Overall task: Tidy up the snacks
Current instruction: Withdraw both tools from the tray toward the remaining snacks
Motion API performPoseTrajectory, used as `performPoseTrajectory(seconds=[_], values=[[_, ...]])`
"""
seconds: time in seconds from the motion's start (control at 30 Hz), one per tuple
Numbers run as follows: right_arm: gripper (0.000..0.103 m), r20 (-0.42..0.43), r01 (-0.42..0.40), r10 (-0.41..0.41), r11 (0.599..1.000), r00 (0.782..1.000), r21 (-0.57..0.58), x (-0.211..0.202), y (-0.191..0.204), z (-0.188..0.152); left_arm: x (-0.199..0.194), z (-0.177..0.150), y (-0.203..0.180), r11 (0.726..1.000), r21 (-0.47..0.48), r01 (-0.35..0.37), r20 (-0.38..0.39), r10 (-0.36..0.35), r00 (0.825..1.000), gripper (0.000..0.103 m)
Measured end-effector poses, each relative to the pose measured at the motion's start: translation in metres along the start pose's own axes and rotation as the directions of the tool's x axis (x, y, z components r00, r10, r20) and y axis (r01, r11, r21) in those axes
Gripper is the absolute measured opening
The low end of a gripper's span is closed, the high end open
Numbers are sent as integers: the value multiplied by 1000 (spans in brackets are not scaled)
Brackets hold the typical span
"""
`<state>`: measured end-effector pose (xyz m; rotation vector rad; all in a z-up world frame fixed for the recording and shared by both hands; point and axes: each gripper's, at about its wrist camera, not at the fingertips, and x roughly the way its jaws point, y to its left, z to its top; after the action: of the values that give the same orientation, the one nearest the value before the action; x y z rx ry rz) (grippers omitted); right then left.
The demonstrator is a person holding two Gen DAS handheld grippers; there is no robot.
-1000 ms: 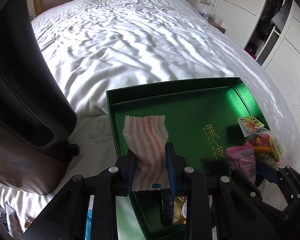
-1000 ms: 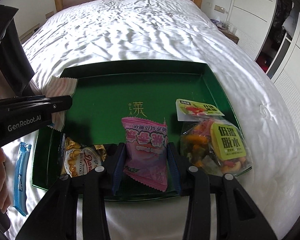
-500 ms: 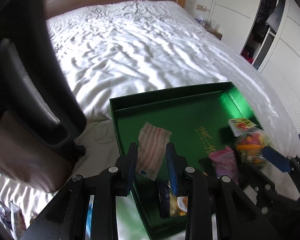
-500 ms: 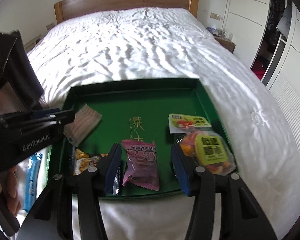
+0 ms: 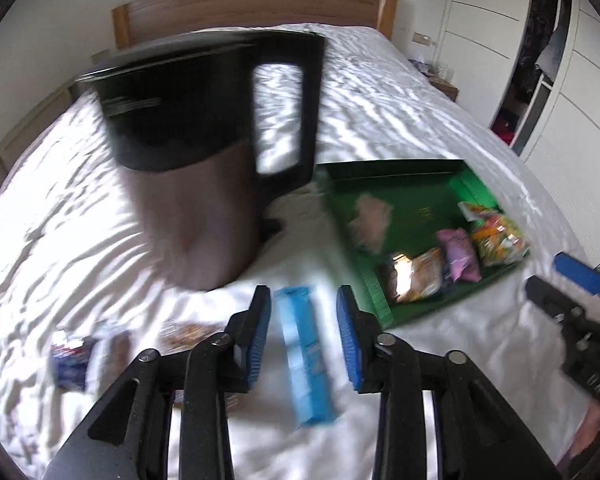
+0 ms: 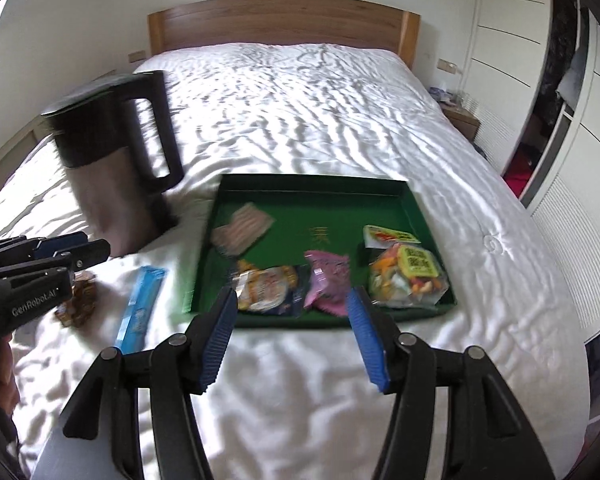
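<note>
Blue foil, long and thin: the blue stick pack [image 5: 305,354] lies on the white bed [image 6: 300,92], left of the green tray [image 6: 424,216], and it shows framed between the left claw [image 5: 303,342] pads, which are opening with nothing pressed between them. It looks light, flat and a little crinkly, likely to bend if pinched at an end, so a grip across its middle, on the narrow sides, seems the safest bet. The right claw [image 6: 292,336] is opening too, empty, hovering short of the tray's near wall. Inside the tray sit a striped sachet [image 6: 242,229], a cookie pack [image 6: 266,286], a pink pouch [image 6: 327,280] and a clear bag of mixed snacks [image 6: 408,280], all soft, light packets that should crush easily. More loose snacks [image 5: 72,354] lie blurred on the bed at left, beside a dark kettle [image 6: 116,160]. Writing: "GenRobot.AI" reads on the left claw's body; gold characters mark the tray floor, and the snack bag's yellow label is too blurred to read.
</note>
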<state>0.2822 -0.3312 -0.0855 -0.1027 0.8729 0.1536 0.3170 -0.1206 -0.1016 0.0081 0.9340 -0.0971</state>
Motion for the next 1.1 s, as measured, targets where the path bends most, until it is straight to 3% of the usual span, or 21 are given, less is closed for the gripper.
performPoseTrajectory(seconds=[0.03, 0.1, 0.23, 0.3, 0.57, 0.77, 1.1], values=[[70, 6, -3, 3, 1000, 1000, -12, -6, 7, -1, -8, -4, 11, 1000, -2, -13, 4, 13, 1000, 33], [87, 11, -15, 15, 1000, 1000, -21, -17, 19, -3, -24, -15, 38, 999, -20, -40, 15, 40, 999, 36], [93, 11, -48, 48, 998, 999, -39, -33, 43, -5, -48, -35, 93, 994, -74, -82, 6, 83, 997, 46], [102, 10, -69, 69, 997, 998, -45, -39, 56, -6, -58, -45, 120, 991, -98, -94, 1, 95, 996, 54], [103, -10, -127, 126, 990, 992, -61, -44, 97, -9, -79, -79, 205, 972, -188, -139, -51, 132, 990, 59], [103, -50, -180, 177, 982, 983, -58, -32, 122, -13, -74, -96, 235, 962, -227, -152, -87, 135, 987, 63], [103, -148, -191, 181, 980, 972, -57, 18, 142, -26, -38, -101, 260, 948, -286, -142, -148, 103, 984, 65]])
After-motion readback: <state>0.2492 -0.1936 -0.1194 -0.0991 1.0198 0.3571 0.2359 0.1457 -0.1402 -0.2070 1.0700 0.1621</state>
